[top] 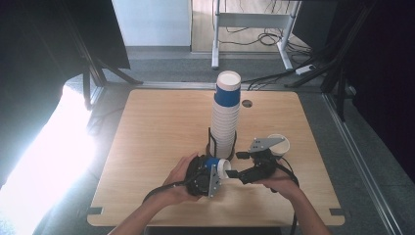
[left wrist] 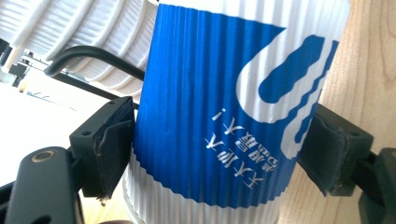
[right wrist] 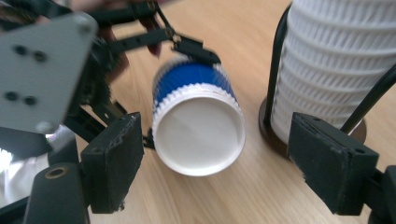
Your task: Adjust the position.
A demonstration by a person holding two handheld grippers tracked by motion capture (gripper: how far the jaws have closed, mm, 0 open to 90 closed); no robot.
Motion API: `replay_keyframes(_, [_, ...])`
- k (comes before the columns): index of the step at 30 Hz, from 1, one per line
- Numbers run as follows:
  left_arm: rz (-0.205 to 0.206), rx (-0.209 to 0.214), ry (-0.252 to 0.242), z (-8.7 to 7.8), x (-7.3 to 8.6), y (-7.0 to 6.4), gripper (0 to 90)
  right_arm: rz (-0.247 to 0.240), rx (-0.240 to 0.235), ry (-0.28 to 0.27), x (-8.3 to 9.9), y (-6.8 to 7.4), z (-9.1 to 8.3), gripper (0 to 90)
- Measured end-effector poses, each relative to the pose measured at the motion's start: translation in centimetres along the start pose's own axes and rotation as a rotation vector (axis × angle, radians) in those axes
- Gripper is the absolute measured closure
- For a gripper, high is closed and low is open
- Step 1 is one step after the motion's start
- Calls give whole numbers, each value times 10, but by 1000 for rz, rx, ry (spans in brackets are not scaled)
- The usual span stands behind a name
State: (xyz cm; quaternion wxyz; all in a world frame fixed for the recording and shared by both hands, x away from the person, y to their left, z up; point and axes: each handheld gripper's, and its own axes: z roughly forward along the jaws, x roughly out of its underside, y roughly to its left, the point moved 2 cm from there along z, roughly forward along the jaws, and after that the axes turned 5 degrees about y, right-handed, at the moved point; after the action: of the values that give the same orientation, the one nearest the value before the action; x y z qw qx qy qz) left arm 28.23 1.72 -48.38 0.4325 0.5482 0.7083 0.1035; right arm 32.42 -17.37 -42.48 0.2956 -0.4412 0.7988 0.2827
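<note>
Fingers (left wrist: 109,140) of left gripper (top: 208,171) clamp a blue cup (left wrist: 224,107) lying sideways on table (top: 156,127), at 6 o'clock of the cup stack (top: 226,115). Right gripper (top: 234,172) at cup's 3 o'clock, fingers (right wrist: 116,158) spread, holding nothing. Another cup (top: 281,143) at 2 o'clock.

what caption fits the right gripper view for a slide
Open right gripper faces the base of a blue paper cup held by the left gripper beside the cup stack.

Light wooden table (top: 161,127) on grey floor (top: 372,161) — bearing a black wire holder (top: 211,139) with stacked paper cups (top: 225,115) — plus one upright white cup (top: 280,144).
</note>
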Motion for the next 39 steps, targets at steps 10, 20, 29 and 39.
replay_keyframes(10, [53, -30, 13, 0, -3, -3, 184, 7, -57, 192, -17, 0, 8, 194])
replay_keyframes(20, [68, -46, 14, 1, -3, -5, 184, 9, -73, 246, -15, 1, 17, 191])
replay_keyframes(29, [78, -51, 9, 0, -4, -7, 185, 4, -93, 310, -22, 2, 25, 186])
replay_keyframes(39, [91, -54, -2, 0, -6, -10, 184, 25, -122, 397, -32, 2, 37, 188])
